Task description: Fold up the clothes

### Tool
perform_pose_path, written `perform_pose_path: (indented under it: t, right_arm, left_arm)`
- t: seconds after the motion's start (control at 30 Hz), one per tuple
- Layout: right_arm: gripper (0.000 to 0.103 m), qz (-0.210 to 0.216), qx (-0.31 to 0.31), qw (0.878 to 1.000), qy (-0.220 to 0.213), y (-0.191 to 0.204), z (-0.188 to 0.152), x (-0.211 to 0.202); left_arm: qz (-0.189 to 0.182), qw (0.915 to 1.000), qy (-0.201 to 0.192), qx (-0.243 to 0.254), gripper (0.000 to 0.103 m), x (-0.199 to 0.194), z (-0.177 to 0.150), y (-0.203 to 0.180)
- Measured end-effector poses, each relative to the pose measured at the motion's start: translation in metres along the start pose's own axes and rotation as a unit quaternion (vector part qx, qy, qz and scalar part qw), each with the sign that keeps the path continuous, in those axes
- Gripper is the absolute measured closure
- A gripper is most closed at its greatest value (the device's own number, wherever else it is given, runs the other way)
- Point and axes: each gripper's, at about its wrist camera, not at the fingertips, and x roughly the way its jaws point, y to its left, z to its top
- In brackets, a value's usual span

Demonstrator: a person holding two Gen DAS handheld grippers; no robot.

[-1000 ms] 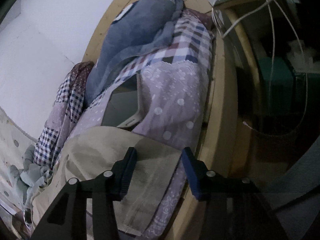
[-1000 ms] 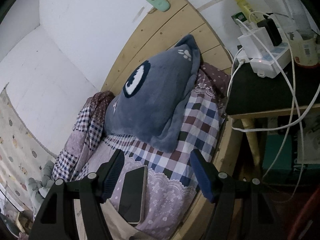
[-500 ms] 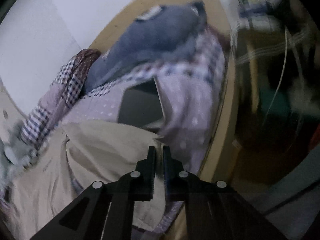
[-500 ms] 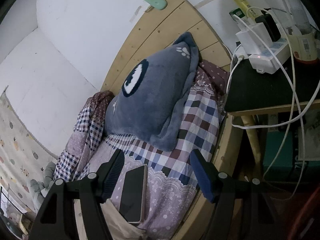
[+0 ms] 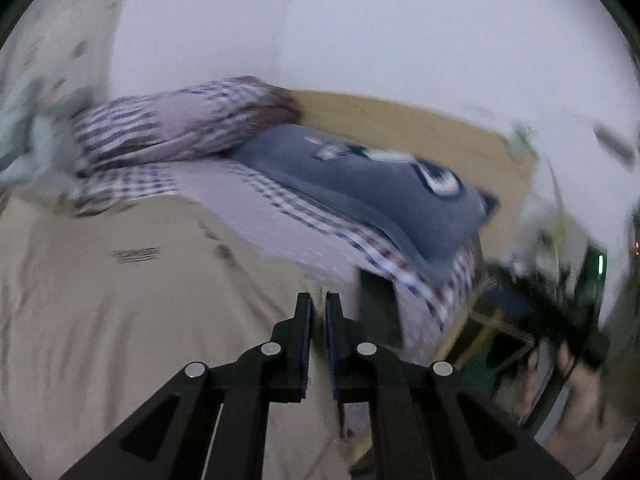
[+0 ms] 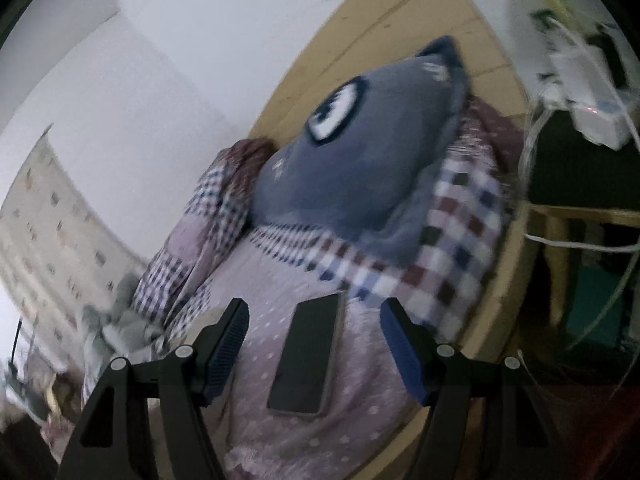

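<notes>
Left gripper (image 5: 318,312): jaws drawn together, only a thin slit between them, sitting at the near edge of the beige garment (image 5: 120,300); a strip of cloth appears to run into the slit, so they read as clamped on that edge, though motion blur leaves the pinch itself unclear. A grip at the hem would make sense for lifting one side over to form a fold. The garment lies spread across the bed (image 5: 256,216), broad and mostly flat with shallow wrinkles and a small printed mark near its middle; whether it is unfolded or already part-folded cannot be told from here. Right gripper (image 6: 314,340): jaws wide apart, holding nothing, hovering above a dark phone (image 6: 306,354) that lies face up on the dotted lilac bedcover between them. The garment does not show in this view, so the right gripper is not yet placed to help with it. At the lower right of the left view a hand (image 5: 568,396) wraps a dark handle. Further off: checked blanket (image 6: 448,256), then a grey plush cushion (image 6: 360,160) with an eye patch leaning on the wooden headboard (image 6: 404,28). Beyond, a bunched checked quilt (image 5: 180,120) against the white wall (image 5: 360,20).
</notes>
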Motion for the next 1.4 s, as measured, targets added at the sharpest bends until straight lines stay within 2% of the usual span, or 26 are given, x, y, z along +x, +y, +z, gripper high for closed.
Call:
perform_pose_path:
  t: [0.2, 0.37, 0.47, 0.6, 0.67, 0.8, 0.87, 1.1, 1.17, 1.27, 1.4]
  right_arm:
    - [0.031, 0.021, -0.035, 0.999, 0.015, 0.021, -0.008, 0.004]
    - [0.031, 0.024, -0.041, 0.999, 0.021, 0.027, -0.011, 0.007]
    - [0.031, 0.025, -0.050, 0.998, 0.027, 0.033, -0.013, 0.010]
    - [0.031, 0.026, -0.070, 0.997, 0.032, 0.045, -0.016, 0.014]
    - [0.031, 0.027, -0.080, 0.996, 0.034, 0.052, -0.019, 0.016]
    - [0.031, 0.028, -0.098, 0.994, 0.040, 0.065, -0.024, 0.021]
    - [0.031, 0.029, -0.107, 0.993, 0.043, 0.072, -0.027, 0.023]
    - [0.031, 0.033, -0.138, 0.989, 0.053, 0.099, -0.038, 0.033]
    - [0.031, 0.034, -0.147, 0.987, 0.055, 0.107, -0.042, 0.036]
    - [0.031, 0.036, -0.163, 0.984, 0.060, 0.118, -0.048, 0.040]
    - [0.031, 0.041, -0.181, 0.980, 0.066, 0.131, -0.055, 0.045]
  left_arm:
    - [0.052, 0.9946, -0.036, -0.082, 0.096, -0.041, 0.024, 0.098]
    - [0.071, 0.9838, -0.034, -0.161, 0.096, -0.054, 0.021, 0.175]
    - [0.068, 0.9748, -0.021, -0.211, 0.096, -0.051, 0.007, 0.217]
    - [0.055, 0.9548, 0.009, -0.292, 0.096, -0.036, -0.026, 0.269]
    - [0.057, 0.9482, 0.019, -0.312, 0.096, -0.032, -0.039, 0.285]
    - [0.038, 0.9383, 0.032, -0.342, 0.094, -0.027, -0.058, 0.302]
    - [0.029, 0.9362, 0.033, -0.349, 0.091, -0.027, -0.062, 0.305]
    - [-0.030, 0.9239, 0.005, -0.381, 0.063, -0.033, -0.067, 0.311]
    - [-0.037, 0.9247, 0.006, -0.379, 0.059, -0.033, -0.066, 0.311]
    - [-0.025, 0.9320, 0.023, -0.361, 0.058, -0.026, -0.064, 0.307]
    - [-0.010, 0.9364, 0.034, -0.349, 0.059, -0.021, -0.060, 0.299]
